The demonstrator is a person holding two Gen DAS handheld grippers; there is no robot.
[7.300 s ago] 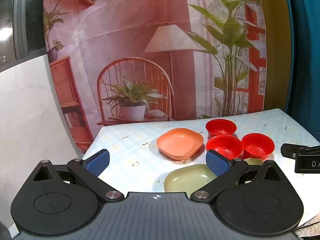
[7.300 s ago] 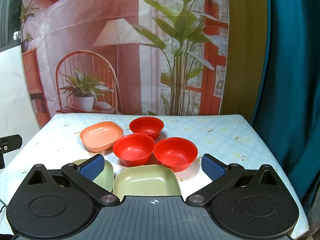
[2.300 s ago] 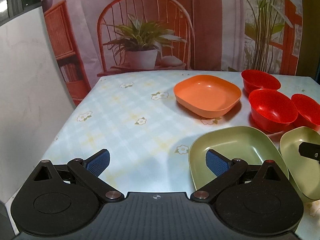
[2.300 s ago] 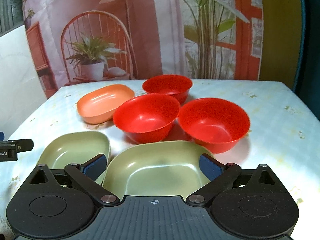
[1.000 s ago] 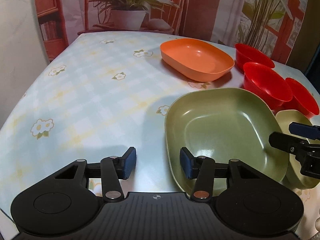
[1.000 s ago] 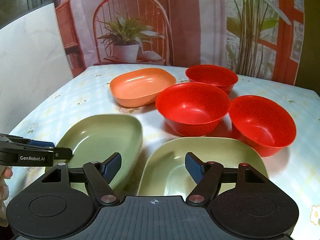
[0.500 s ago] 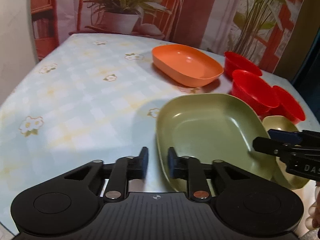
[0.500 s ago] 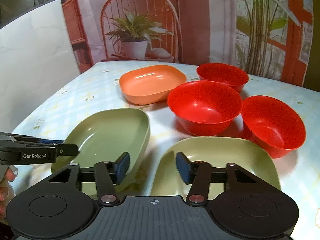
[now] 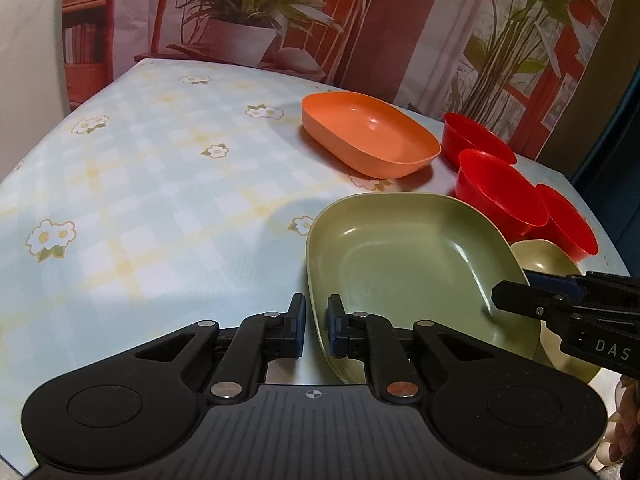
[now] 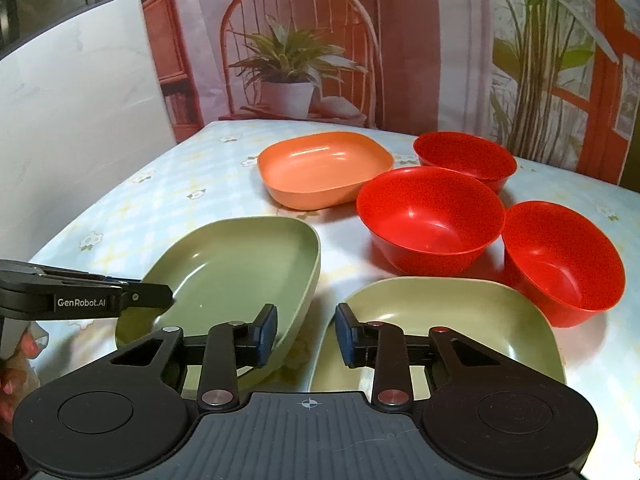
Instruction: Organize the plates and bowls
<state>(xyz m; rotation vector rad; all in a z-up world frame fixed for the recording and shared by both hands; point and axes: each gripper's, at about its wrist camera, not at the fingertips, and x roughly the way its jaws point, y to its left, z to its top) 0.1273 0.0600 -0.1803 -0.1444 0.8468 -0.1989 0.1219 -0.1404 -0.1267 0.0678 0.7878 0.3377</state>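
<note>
left tool (image 9: pixel 316 326) clamps near rim of left green plate (image 9: pixel 404 264), lifted off surface (image 9: pixel 140 200) | right tool (image 10: pixel 306 334) half-closed, gripping nothing, beside right green plate (image 10: pixel 452 320) | orange plate (image 10: pixel 324 168), red bowls (image 10: pixel 430 220) behind

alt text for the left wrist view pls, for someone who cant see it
The left tongs pinch the near rim of a green plate on a floral tablecloth. Beyond sit an orange plate and three red bowls; the right tongs reach in from the right.
</note>
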